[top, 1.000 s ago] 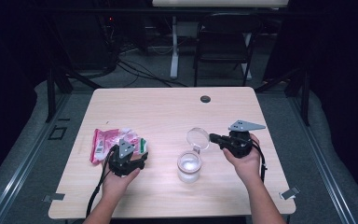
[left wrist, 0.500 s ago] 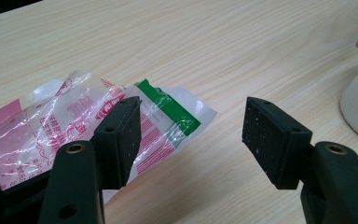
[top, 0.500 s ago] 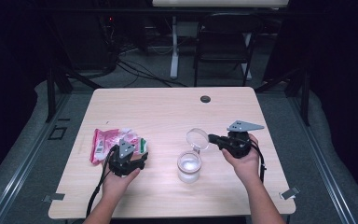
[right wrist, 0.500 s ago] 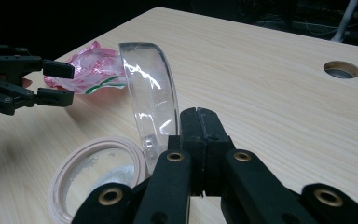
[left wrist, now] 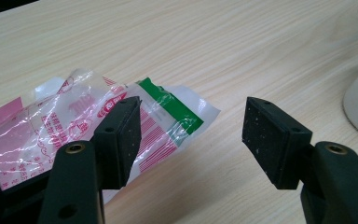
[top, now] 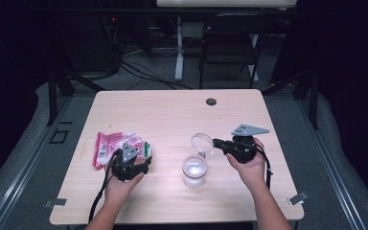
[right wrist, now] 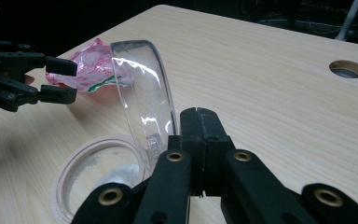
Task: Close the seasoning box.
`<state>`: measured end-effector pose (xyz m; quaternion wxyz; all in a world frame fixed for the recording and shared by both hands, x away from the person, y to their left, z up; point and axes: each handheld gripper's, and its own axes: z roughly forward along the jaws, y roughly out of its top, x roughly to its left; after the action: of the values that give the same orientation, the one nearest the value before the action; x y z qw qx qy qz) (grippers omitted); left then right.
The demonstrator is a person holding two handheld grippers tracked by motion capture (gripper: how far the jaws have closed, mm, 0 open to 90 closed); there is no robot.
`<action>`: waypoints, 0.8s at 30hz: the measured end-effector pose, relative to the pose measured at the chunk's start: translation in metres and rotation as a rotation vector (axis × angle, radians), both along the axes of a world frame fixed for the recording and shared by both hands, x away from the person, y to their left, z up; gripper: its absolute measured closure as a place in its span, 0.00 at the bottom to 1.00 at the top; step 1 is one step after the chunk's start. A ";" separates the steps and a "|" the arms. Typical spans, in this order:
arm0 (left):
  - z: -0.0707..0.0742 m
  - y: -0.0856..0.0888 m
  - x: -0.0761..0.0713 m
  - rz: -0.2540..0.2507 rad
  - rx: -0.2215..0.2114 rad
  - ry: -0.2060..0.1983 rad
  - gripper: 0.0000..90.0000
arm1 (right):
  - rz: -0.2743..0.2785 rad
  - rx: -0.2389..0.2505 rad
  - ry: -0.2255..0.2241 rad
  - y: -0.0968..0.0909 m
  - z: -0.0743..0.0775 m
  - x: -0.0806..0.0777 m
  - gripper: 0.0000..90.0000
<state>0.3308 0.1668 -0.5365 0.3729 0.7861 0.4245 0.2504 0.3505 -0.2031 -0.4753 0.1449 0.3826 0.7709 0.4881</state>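
Holding clear hinged lid (right wrist: 142, 88) tilted up, right gripper (right wrist: 198, 126) jaws pressed together at lid's edge, above open jar (top: 194, 171) right of table (top: 172, 115) centre. Left gripper (left wrist: 191, 135) jaws spread wide, empty, just over pink-green plastic bag (left wrist: 74, 126) at near left.

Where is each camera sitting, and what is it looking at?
High view: above the person's side, facing forward and down on the table; both forearms, left tool and right tool show.
Left gripper view: on the left tool, facing the plastic bag; its open jaws show.
Right gripper view: on the right tool, facing the clear lid and jar; its shut jaws show.
Shared: the plastic bag.
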 end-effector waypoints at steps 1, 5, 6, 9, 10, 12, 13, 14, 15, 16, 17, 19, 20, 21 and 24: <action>0.000 0.000 0.000 -0.001 0.000 0.001 0.42 | 0.000 -0.001 -0.001 0.000 0.000 0.000 1.00; 0.000 0.000 0.000 0.001 0.001 -0.001 0.42 | 0.000 -0.002 -0.003 0.000 0.000 -0.001 1.00; 0.000 0.000 0.000 0.001 0.001 -0.001 0.42 | 0.001 -0.002 -0.004 0.001 0.000 -0.001 1.00; 0.000 0.000 0.000 -0.001 0.001 0.000 0.42 | 0.000 -0.002 -0.006 0.001 0.000 -0.001 1.00; 0.000 0.000 0.000 0.000 -0.001 -0.001 0.42 | 0.000 -0.003 -0.005 0.001 0.000 -0.001 1.00; 0.000 0.000 0.000 0.003 -0.004 -0.001 0.42 | 0.001 -0.003 -0.006 0.001 0.000 -0.001 1.00; 0.000 0.000 0.000 0.004 -0.002 -0.001 0.42 | 0.003 -0.002 -0.008 0.001 0.001 -0.002 1.00; 0.000 0.000 0.000 0.004 -0.002 -0.001 0.42 | 0.005 -0.002 -0.007 0.002 0.001 -0.002 1.00; 0.000 0.000 0.000 0.003 -0.003 -0.002 0.42 | 0.006 -0.001 -0.010 0.002 0.001 -0.002 1.00; 0.000 0.000 0.000 0.003 -0.003 -0.002 0.42 | 0.006 -0.001 -0.010 0.002 0.001 -0.002 1.00; 0.000 0.000 0.000 0.004 -0.005 -0.003 0.42 | 0.009 0.001 -0.012 0.002 0.001 -0.003 1.00; 0.001 0.000 0.000 0.004 -0.004 -0.003 0.42 | 0.013 0.001 -0.011 0.003 0.002 -0.003 1.00; 0.001 0.000 0.000 0.002 -0.001 -0.003 0.42 | 0.016 -0.001 -0.013 0.003 0.002 -0.003 1.00; 0.001 0.000 0.000 0.002 -0.001 -0.003 0.42 | 0.020 0.000 -0.014 0.003 0.002 -0.003 1.00; 0.001 0.000 0.000 0.002 -0.002 -0.004 0.42 | 0.031 -0.003 -0.012 0.004 0.002 -0.004 1.00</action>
<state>0.3307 0.1670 -0.5357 0.3741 0.7850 0.4248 0.2518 0.3467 -0.1989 -0.4736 0.1425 0.3673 0.7768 0.4913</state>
